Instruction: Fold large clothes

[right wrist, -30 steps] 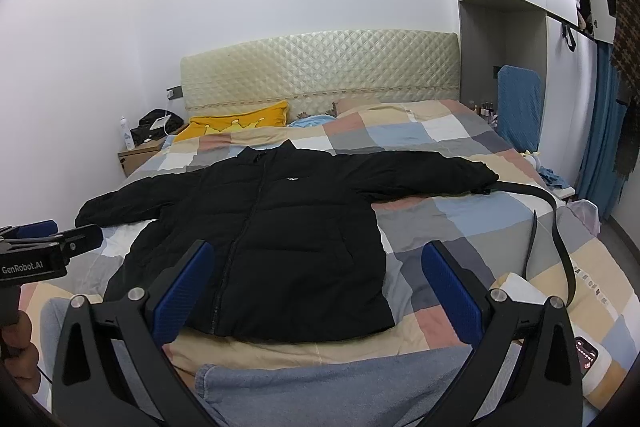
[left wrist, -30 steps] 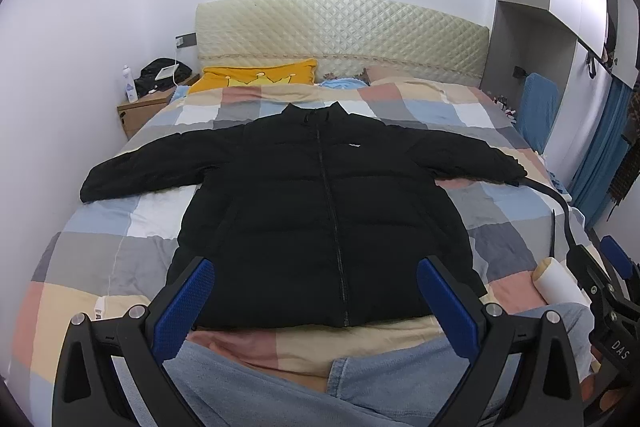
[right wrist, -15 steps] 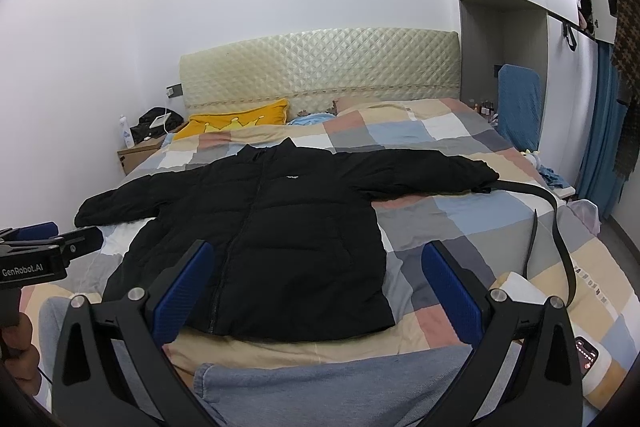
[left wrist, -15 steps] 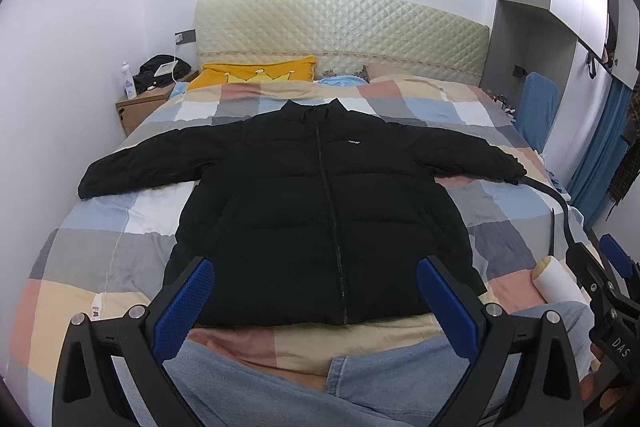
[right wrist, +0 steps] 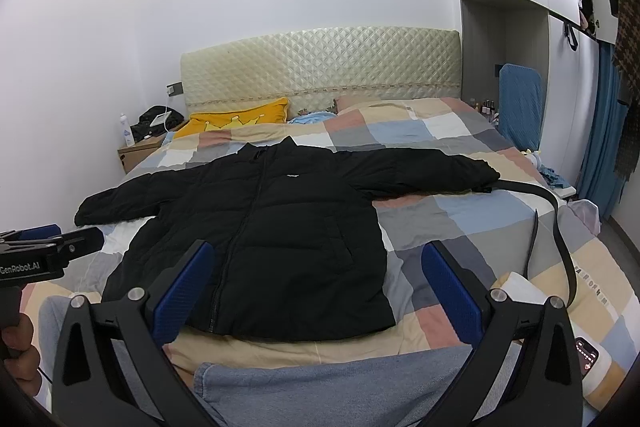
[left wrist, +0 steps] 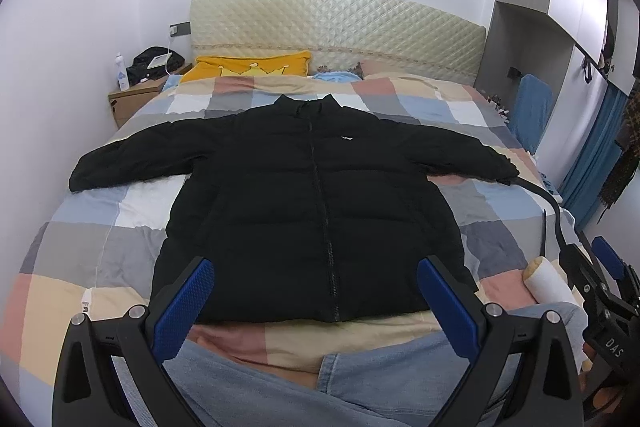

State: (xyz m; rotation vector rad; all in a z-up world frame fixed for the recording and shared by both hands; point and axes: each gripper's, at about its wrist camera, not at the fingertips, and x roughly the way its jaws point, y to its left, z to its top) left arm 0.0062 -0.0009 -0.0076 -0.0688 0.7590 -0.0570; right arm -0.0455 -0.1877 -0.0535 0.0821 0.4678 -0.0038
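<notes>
jacket flat, nothing folded yet

the black jacket (left wrist: 312, 211) lies spread face up on the bed (left wrist: 80, 239), sleeves out. my left fingers (left wrist: 316, 301) and right fingers (right wrist: 316, 281) hang apart above the hem, holding nothing. i'd pinch one cuff low and carry the sleeve across the chest, keeping the padding smooth.

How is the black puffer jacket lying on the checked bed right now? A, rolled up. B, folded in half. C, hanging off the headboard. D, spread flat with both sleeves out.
D: the black puffer jacket lies flat, zipped, both sleeves stretched sideways across the checked bed.
</notes>
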